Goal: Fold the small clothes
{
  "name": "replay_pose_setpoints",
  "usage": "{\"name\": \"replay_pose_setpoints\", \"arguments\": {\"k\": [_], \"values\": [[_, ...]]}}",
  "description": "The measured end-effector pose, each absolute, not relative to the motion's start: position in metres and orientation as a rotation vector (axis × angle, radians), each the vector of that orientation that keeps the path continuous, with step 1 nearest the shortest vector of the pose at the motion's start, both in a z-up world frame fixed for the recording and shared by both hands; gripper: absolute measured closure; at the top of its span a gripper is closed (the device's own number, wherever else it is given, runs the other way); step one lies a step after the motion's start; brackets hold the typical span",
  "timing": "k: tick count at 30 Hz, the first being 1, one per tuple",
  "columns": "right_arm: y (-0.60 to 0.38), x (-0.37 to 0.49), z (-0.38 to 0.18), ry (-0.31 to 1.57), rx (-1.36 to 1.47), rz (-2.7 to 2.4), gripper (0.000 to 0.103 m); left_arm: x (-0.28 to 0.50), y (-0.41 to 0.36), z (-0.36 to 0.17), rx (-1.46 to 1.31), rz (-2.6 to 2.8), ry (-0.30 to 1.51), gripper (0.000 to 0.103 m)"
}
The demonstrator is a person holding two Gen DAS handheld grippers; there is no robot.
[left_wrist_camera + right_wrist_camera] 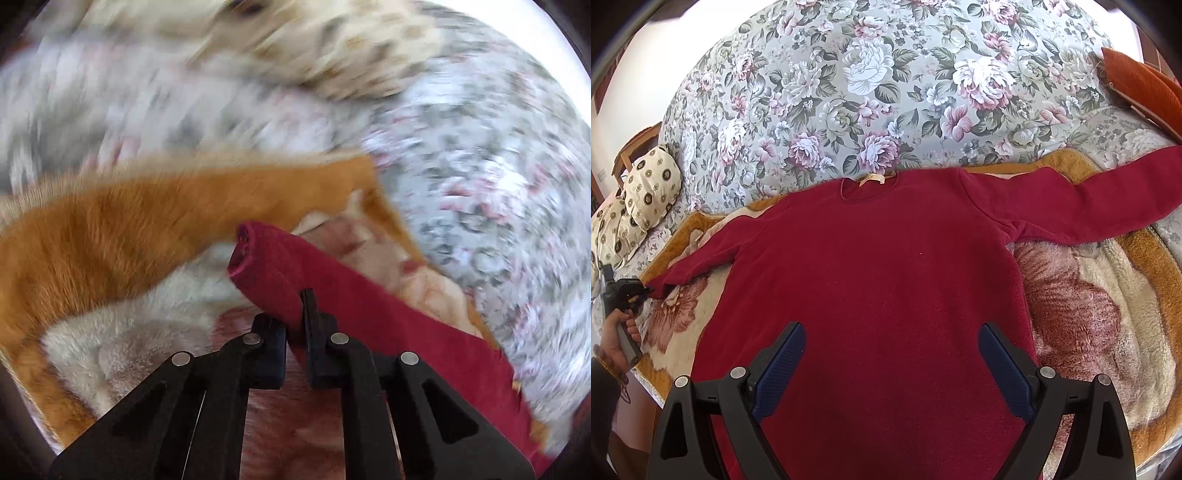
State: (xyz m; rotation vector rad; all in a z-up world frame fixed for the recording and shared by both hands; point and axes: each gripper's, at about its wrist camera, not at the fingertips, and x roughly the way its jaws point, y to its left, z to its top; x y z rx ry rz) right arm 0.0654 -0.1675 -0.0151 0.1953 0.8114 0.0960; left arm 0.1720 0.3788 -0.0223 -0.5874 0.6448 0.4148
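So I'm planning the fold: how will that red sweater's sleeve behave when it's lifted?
Probably floppy: the sleeve sags away from the left claw pinching it near the cuff. Likely light, since that one pinch carries it. The fuzzy blanket under the sweater may drag on it.

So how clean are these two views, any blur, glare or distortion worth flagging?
Left wrist view: heavy motion smear over the floral bedspread and orange blanket; only the left tool and the red sleeve it pinches stay fairly sharp. Right wrist view: crisp and evenly daylit, red sweater and right tool clear, fisheye bending the edges, top corners blown white.
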Motion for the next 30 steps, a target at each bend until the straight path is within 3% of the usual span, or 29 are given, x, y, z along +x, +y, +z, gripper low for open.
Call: {"name": "replay_pose_setpoints", "arguments": {"k": [9,19,21,23,26,30], "values": [[-0.168,0.063,-0.014,0.793,0.206,0.095,0.010,0.209,0.231,0.051,-0.437,-0.088,0.546,0.097],[-0.172,0.060,-0.012,0.789,0.228,0.083,0.010,0.241,0.075,-0.044,-0.455,-0.339,0.853,0.097],[-0.173,0.059,-0.007,0.787,0.226,0.067,0.012,0.238,0.066,-0.056,-0.459,-0.356,0.891,0.090],[-0.173,0.061,0.009,0.750,0.246,0.100,0.012,0.234,0.063,-0.061,-0.462,-0.372,0.898,0.076],[-0.161,0.092,0.030,0.706,0.234,0.177,0.012,0.226,0.064,-0.065,-0.477,-0.389,0.872,0.075],[-0.142,0.173,0.012,0.810,0.392,0.379,0.012,0.224,0.059,-0.066,-0.480,-0.388,0.845,0.075]]}}
